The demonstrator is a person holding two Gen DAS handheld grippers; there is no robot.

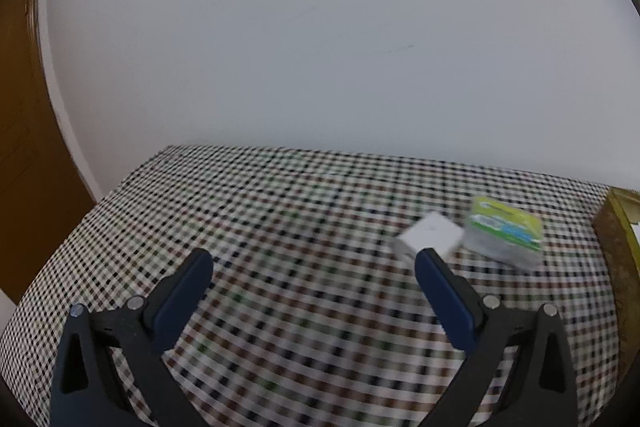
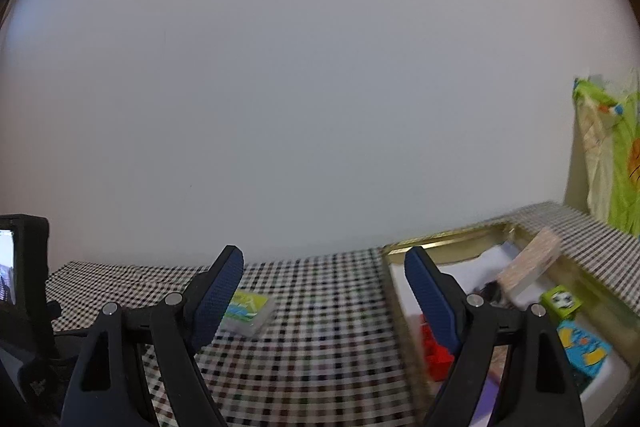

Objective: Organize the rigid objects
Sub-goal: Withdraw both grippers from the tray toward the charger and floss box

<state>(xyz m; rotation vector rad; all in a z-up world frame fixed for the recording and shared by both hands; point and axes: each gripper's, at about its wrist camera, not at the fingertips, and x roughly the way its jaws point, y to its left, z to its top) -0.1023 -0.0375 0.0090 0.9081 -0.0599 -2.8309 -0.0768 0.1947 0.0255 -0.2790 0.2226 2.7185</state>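
Observation:
In the left wrist view my left gripper (image 1: 312,259) is open over the checkered tablecloth (image 1: 280,211), nothing between its blue pads. A small white box (image 1: 434,233) lies just beyond its right fingertip, and a clear case with a green label (image 1: 504,231) lies to the right of that box. In the right wrist view my right gripper (image 2: 322,263) is also open and empty. The green-labelled case (image 2: 248,309) lies behind its left finger. A gold-rimmed box (image 2: 440,243) to the right holds a red block (image 2: 436,351), a wooden block (image 2: 528,263), a green cube (image 2: 560,301) and a blue card pack (image 2: 584,347).
A white wall rises behind the table. A brown door (image 1: 24,147) stands at the far left. The gold box's edge (image 1: 616,227) shows at the table's right end. Green printed cloth (image 2: 616,155) hangs at the right. The other gripper's black body (image 2: 24,267) shows at the left.

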